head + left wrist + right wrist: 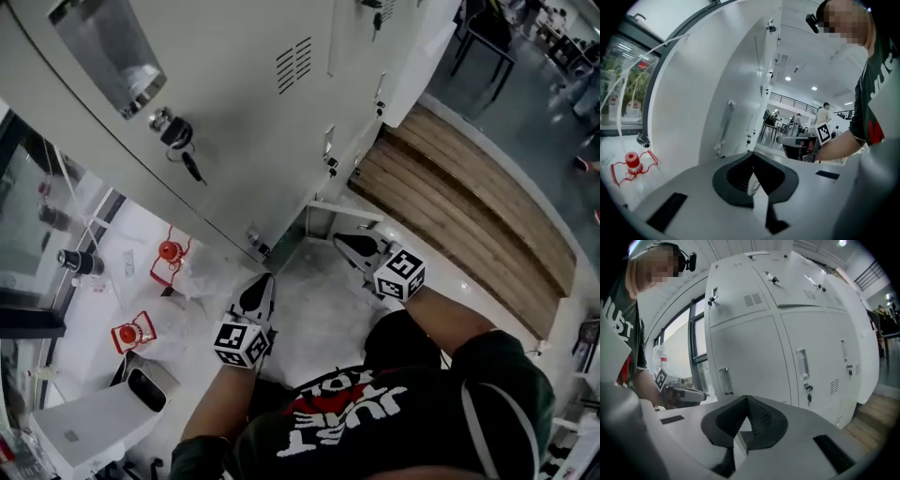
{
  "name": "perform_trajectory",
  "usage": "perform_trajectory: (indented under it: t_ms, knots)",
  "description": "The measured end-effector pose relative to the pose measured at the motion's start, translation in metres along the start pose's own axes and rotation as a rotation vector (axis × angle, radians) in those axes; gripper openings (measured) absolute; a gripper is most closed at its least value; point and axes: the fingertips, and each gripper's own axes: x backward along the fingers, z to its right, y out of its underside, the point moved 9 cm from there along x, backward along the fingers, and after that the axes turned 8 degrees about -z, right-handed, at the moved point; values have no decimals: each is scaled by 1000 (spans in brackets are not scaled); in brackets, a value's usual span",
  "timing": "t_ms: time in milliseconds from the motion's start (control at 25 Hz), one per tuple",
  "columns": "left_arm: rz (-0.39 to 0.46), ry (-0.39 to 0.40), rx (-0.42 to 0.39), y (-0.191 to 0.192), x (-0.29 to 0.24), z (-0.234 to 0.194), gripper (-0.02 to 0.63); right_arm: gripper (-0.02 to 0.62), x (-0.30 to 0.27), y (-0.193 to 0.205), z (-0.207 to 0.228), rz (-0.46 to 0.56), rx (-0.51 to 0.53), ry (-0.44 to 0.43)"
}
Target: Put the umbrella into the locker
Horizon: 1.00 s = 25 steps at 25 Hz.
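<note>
The left gripper and right gripper both have jaws pressed together, holding nothing. The umbrella shows in no view. I judge one should locate it first, then open the jaws wide before approaching the locker door.

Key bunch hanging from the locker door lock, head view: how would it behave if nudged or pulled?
The key bunch dangles loose from the lock, so it would probably swing and twist when nudged. It looks small, so likely light. Its thin, hard parts may be slippery to pinch.
</note>
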Motion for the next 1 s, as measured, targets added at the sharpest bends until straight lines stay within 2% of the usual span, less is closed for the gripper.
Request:
perform_trajectory:
  t_ms: [160, 320, 560, 680, 1000]
  knots:
    - [-42, -6, -30, -70, 37, 44, 9, 34, 47, -69, -21, 0, -53, 2]
    - [-41, -3, 6, -141, 80, 84, 9, 34, 80, -141, -61, -20, -37, -26]
    - [2, -10, -14, -218, 143, 113, 9, 34, 116, -226, -121, -25, 17, -65]
    - [27, -9, -31, -234, 167, 119, 9, 34, 128, -243, -138, -29, 55, -61]
    - [61, -2, -61, -248, 190, 118, 9, 34, 129, -251, -157, -35, 62, -62]
